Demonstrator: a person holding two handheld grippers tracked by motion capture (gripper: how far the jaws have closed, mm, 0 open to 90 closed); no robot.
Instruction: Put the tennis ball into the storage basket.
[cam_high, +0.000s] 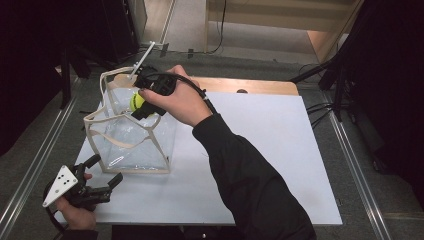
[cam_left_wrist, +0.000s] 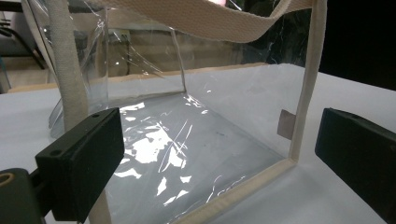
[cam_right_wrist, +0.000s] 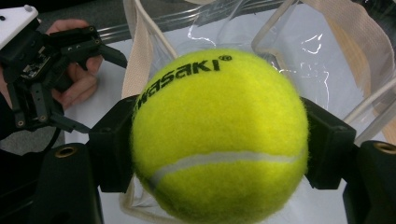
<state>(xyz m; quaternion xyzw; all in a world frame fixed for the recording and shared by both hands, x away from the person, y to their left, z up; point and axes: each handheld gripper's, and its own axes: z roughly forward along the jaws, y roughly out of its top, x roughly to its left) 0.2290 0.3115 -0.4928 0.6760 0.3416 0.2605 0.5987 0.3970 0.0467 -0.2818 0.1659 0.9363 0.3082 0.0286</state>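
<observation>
So the white table (cam_high: 260, 150) has a clear plastic bag (cam_high: 131, 137) with cream straps standing upright near its left edge, mouth open at the top. The right gripper (cam_high: 145, 102) is over that mouth, its jaws clamped tight on a yellow tennis ball (cam_right_wrist: 219, 135), which hangs at the bag's opening, not yet down inside. The left gripper (cam_high: 95, 187) sits low by the bag's near corner, jaws wide apart and holding nothing, with the bag's bottom edge between them in its own view. Looks to me like the drop-in step. Next it probably needs to go lower past the straps, then let go so the ball lands on the bag floor without tipping it.
</observation>
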